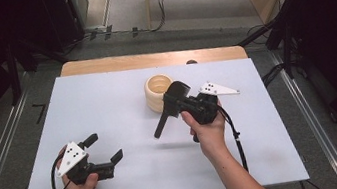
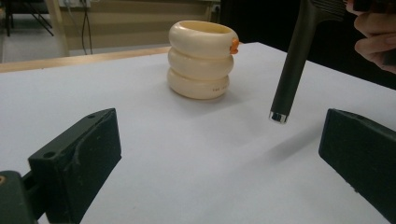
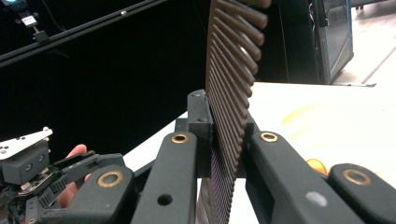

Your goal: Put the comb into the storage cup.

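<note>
Black plastic, ribbed with rows of bristles, is what your right gripper [image 3: 219, 140] has clamped: the head of a hairbrush [image 1: 168, 108], pinched tight between both jaws with the bristle face running up past them in the right gripper view. In the high view the brush hangs clear above the white table [image 1: 106, 98], its head up near the cream ringed holder [image 1: 157, 92] and its handle slanting down and toward you, the metal-capped end hovering just off the surface. The grip is the first worry: you hold it by the bristled head, not the handle, so the bristles can flex and let the brush twist or slide if you swing it quickly. The long handle acts as a lever, so any knock of its tip on the table would pry the head round in the jaws. The holder stands just beside the brush head, light-looking and tall for its footprint; if you mean to stand the brush in it, a slanted entry could catch the rim and tip or shove it. Your left gripper [image 1: 104, 145] waits well apart at the near left, jaws spread wide with nothing between them, pointed toward the handle. If it closes on the handle while the right one is clamped, the two may fight and wrench the brush.
</note>
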The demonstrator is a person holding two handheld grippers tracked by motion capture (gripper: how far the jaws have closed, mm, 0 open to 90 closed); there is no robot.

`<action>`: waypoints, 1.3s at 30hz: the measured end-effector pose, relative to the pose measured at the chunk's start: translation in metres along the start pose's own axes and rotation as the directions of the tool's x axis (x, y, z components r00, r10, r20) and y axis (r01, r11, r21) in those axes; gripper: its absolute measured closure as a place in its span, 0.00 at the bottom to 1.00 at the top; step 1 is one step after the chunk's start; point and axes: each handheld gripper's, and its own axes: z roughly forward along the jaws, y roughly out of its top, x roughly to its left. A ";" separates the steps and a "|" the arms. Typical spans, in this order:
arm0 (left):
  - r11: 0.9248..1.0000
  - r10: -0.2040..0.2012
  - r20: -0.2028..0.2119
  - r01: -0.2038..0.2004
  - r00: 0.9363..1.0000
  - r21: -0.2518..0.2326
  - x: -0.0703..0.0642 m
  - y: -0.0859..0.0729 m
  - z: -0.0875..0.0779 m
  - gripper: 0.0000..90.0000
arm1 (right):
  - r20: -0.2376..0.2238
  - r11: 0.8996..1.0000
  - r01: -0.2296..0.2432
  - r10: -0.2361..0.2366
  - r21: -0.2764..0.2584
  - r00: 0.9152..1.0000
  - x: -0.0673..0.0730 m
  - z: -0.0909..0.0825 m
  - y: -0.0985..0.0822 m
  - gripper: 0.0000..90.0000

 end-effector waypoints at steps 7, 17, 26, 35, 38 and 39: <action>1.000 -0.005 -0.026 0.005 1.000 -0.008 0.009 -0.003 -0.013 0.00 | 0.008 1.000 0.007 -0.007 -0.006 1.000 -0.001 0.000 0.004 0.92; 1.000 0.000 -0.054 0.000 0.999 -0.003 0.016 -0.008 -0.024 0.00 | 0.016 0.999 0.030 -0.030 -0.014 0.999 -0.002 0.001 0.013 0.92; 1.000 0.007 -0.076 -0.007 0.997 0.004 0.024 -0.014 -0.035 0.00 | 0.034 0.999 0.028 -0.027 -0.031 0.999 -0.009 -0.001 0.019 0.92; 1.000 -0.005 -0.094 0.006 0.996 0.009 0.032 -0.017 -0.045 0.00 | 0.056 0.998 0.051 -0.048 -0.049 0.997 -0.012 -0.004 0.029 0.92; 1.000 -0.007 -0.103 0.008 0.995 0.009 0.035 -0.018 -0.048 0.00 | 0.058 0.997 0.056 -0.053 -0.056 0.997 -0.013 -0.004 0.031 0.92; 1.000 -0.007 -0.107 0.008 0.994 0.009 0.035 -0.019 -0.049 0.00 | 0.060 0.997 0.060 -0.057 -0.054 0.997 -0.013 -0.004 0.032 0.92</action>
